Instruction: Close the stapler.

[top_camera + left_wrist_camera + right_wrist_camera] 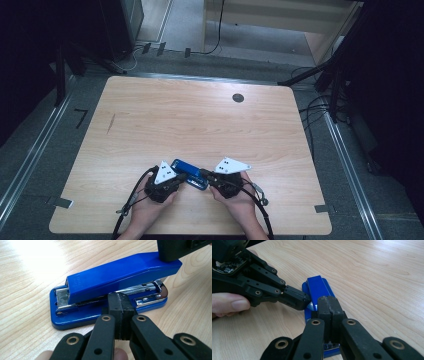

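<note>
Lying flat on the worktop (150, 115), a blue stapler (120, 275) sits between both tongs — left tongs (122, 312) and right tongs (329, 312) pressed together, pinching nothing.

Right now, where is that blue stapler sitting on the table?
In the high view the blue stapler lies near the table's front edge, about midway across, between the left claw and the right claw, which both meet it with jaws shut.

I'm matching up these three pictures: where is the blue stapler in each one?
High view: blue stapler low centre, between both grippers.
Left gripper view: centre, beyond the shut jaws.
Right gripper view: centre, running away behind the shut jaws.
Shared landmark: the left gripper, tip at the stapler's side.
</note>
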{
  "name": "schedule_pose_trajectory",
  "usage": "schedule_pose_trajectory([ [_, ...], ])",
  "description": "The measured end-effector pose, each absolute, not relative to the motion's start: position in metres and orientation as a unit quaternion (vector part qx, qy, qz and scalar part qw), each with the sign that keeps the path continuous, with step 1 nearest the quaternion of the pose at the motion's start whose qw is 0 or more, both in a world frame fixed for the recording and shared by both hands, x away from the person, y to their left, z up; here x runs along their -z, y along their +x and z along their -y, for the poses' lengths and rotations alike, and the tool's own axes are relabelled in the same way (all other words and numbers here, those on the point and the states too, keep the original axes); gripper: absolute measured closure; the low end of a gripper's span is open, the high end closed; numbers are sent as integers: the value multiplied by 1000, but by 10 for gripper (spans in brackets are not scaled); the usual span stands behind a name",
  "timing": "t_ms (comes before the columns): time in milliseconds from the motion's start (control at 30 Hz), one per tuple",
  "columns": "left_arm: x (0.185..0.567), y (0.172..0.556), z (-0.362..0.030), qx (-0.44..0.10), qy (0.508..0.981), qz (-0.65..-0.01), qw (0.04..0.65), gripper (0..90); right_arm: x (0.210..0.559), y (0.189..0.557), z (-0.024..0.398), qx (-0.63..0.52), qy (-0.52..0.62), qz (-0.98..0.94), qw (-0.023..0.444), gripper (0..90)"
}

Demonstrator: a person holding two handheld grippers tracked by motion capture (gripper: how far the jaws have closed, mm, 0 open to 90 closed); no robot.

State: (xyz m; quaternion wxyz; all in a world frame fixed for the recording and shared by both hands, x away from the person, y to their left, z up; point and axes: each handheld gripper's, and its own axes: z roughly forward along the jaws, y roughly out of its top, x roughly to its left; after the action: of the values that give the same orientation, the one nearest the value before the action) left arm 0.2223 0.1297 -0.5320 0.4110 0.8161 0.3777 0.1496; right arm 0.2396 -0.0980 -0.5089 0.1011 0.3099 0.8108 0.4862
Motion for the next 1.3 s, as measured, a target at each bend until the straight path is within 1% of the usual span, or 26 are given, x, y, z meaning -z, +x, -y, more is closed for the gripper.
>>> schedule_pose_trajectory([
  [267, 532, 221, -130, -147, 819, -378, 405, 900, 509, 240, 100, -475, 323, -810, 115, 900],
  [400, 532, 221, -131, -144, 816, -379, 412, 900, 504, 239, 102, -495, 334, -795, 108, 900],
  [700, 532, 219, -133, -148, 813, -378, 417, 900, 503, 234, 103, -499, 336, -791, 112, 900],
  [900, 531, 216, -139, -153, 800, -400, 421, 900, 505, 224, 101, -501, 331, -791, 113, 900],
  [967, 531, 216, -142, -150, 794, -405, 428, 841, 506, 222, 101, -503, 335, -789, 111, 900],
  [1067, 531, 213, -148, -155, 790, -408, 430, 817, 507, 219, 102, -505, 339, -786, 111, 900],
  [1133, 530, 212, -152, -159, 785, -412, 434, 775, 509, 217, 103, -507, 340, -784, 111, 900],
  [1200, 530, 211, -156, -162, 779, -418, 438, 755, 511, 214, 102, -507, 342, -783, 110, 900],
  [1267, 529, 210, -162, -169, 775, -423, 438, 705, 513, 212, 101, -506, 343, -784, 109, 900],
  [1300, 529, 209, -165, -170, 772, -426, 439, 697, 514, 211, 100, -505, 344, -784, 107, 900],
])
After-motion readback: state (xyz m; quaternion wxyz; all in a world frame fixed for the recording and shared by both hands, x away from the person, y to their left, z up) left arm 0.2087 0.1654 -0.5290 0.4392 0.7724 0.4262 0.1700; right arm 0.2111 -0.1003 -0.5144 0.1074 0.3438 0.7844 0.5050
